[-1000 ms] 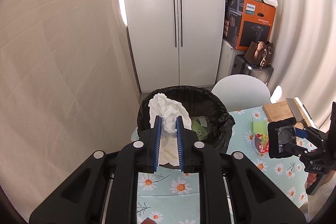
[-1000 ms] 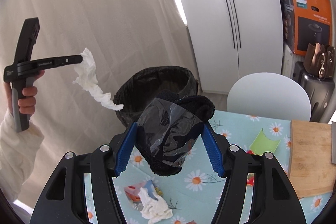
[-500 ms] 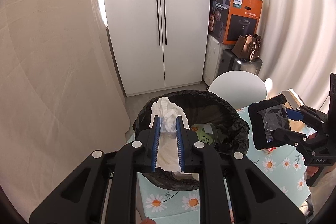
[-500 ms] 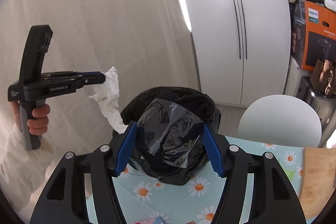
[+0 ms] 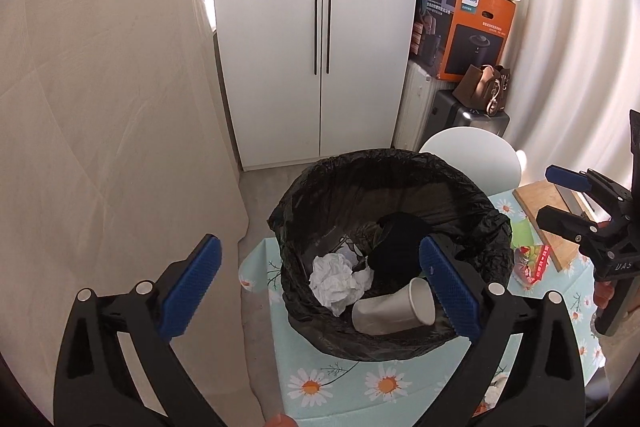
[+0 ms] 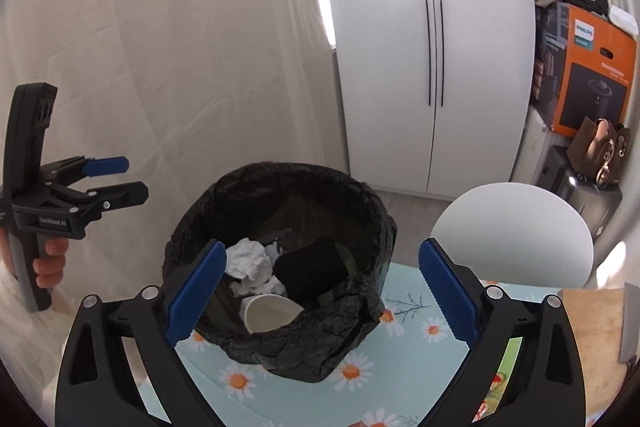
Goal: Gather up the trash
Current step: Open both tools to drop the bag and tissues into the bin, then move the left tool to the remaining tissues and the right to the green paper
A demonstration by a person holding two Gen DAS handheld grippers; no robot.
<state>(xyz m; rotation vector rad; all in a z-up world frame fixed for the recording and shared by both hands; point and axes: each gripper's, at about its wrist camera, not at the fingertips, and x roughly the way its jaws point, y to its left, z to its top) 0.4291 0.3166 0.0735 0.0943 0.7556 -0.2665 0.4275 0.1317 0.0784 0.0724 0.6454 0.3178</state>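
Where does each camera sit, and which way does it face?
Left wrist: on the left hand-held gripper, looking down into the trash bin; right hand-held gripper at right edge.
Right wrist: on the right hand-held gripper, facing the bin from the other side; left gripper and hand at left.
Shared: bin, paper cup, tissue, both grippers empty.

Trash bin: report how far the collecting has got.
Done: white tissue, a black bundle and a paper cup lie inside the trash bin. In hand: nothing. The left gripper and right gripper have just been opening and stand empty. Left: a red wrapper on the table.
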